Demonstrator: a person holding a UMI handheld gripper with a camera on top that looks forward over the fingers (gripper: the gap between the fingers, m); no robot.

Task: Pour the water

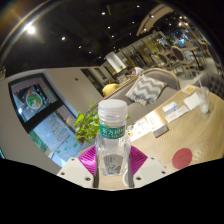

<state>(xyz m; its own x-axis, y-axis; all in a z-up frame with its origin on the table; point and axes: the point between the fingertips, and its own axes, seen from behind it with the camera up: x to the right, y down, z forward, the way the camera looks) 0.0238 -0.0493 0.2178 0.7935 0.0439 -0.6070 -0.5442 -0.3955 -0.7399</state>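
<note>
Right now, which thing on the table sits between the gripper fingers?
The clear water bottle with the green label stands between the fingers. The red round disc and the plant lie off to the sides.

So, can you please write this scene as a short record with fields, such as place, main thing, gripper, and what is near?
place: indoor room with a light table
main thing: clear plastic bottle, upright, white cap on, green label
gripper: gripper with the bottle between its pink pads; pads sit close at both sides, firm contact cannot be told
near the bottle: green plant just beside it
on the table: red round coaster and white boxes beyond the fingers
water poured: not yet, the cap is on
</note>
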